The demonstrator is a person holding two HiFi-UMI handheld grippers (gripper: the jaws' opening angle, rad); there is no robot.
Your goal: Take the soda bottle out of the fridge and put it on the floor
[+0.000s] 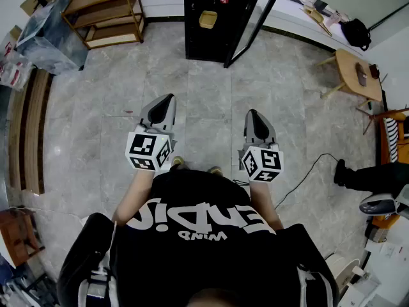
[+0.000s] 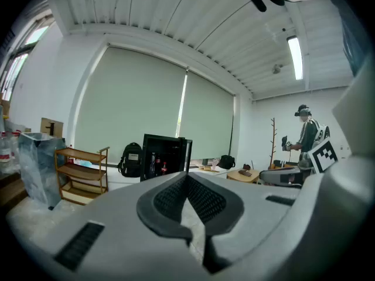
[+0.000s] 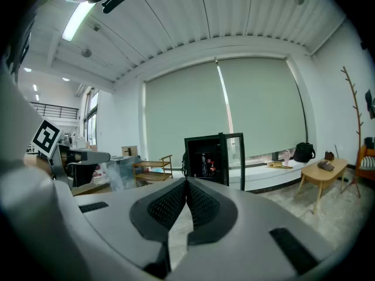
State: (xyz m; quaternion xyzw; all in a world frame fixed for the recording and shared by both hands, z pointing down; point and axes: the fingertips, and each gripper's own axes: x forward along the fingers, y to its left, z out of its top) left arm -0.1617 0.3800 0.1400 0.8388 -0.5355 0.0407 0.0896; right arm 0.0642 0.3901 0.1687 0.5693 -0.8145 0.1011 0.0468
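Nothing done yet: left tongs (image 1: 167, 99) and right tongs (image 1: 254, 113) both clenched on nothing, the soda bottle (image 3: 211, 166) inside the open fridge (image 1: 214, 24) well ahead of them, so fetching and setting down remain.

The fridge (image 1: 199, 43) is cut off by the head view's top edge; bottles (image 3: 207, 165) on its shelves are too small to tell soda from the rest.

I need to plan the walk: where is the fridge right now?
In the head view the fridge stands at top centre, door open, with the wooden shelf to its left.
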